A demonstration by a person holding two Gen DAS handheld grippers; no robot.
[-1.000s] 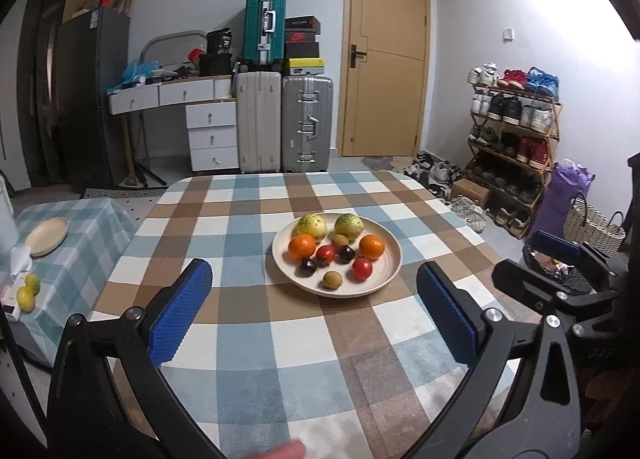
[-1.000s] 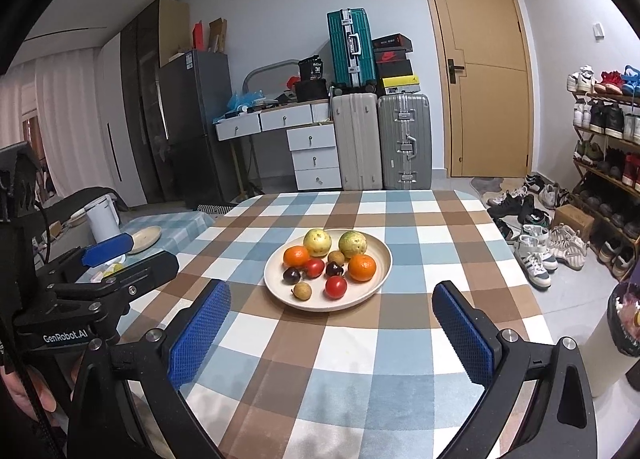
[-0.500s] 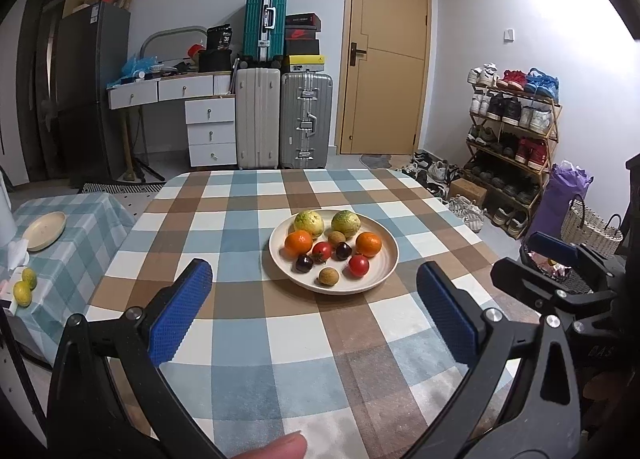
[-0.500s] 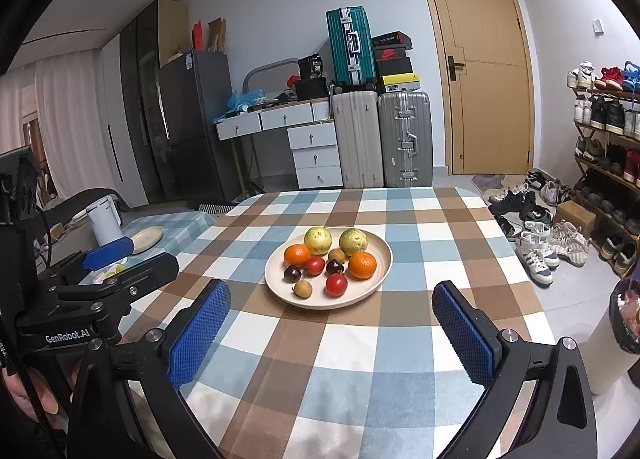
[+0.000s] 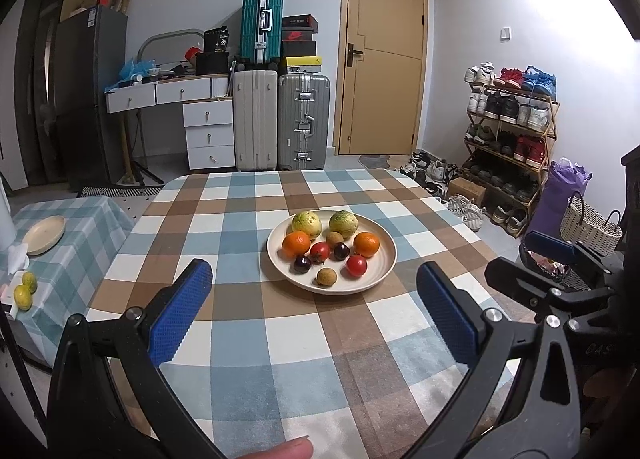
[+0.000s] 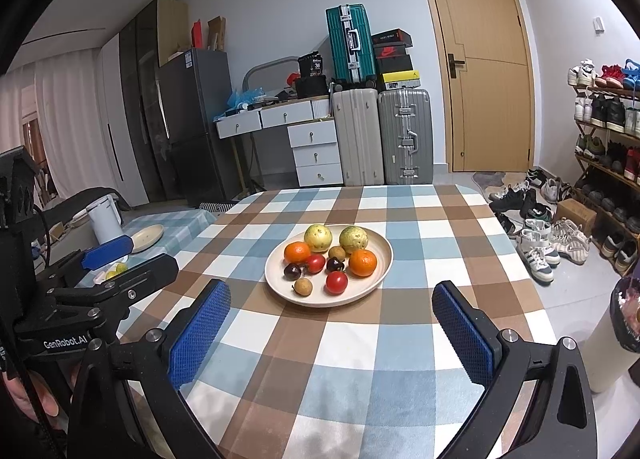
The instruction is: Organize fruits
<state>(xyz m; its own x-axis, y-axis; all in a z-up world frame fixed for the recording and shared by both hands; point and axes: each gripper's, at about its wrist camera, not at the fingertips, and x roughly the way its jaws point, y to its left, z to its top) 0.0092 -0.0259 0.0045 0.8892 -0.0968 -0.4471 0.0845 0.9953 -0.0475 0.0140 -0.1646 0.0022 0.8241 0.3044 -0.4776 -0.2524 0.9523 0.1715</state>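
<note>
A cream plate (image 5: pixel 276 233) (image 6: pixel 380 259) sits mid-table on the checked cloth. It holds two green-yellow guavas (image 5: pixel 306 223), two oranges (image 5: pixel 296 243), two red tomatoes (image 5: pixel 356 265), two dark plums (image 5: pixel 302 263) and two small brown longans (image 5: pixel 326 276). My left gripper (image 5: pixel 314 299) is open and empty, above the near table, short of the plate. My right gripper (image 6: pixel 331 319) is open and empty, also short of the plate. Each gripper shows in the other's view, the right one (image 5: pixel 560 259) and the left one (image 6: pixel 120 259).
A low side table at the left carries an empty cream plate (image 5: pixel 43 229), two yellow-green fruits (image 5: pixel 24 291) and a white kettle (image 6: pixel 105 218). A shoe rack (image 5: pixel 508 131), a basket (image 5: pixel 590 225) and shoes stand to the right. Suitcases (image 5: pixel 280 123) and drawers stand behind.
Both grippers have drifted slightly back from the plate and stay open. The fruits have not moved.
</note>
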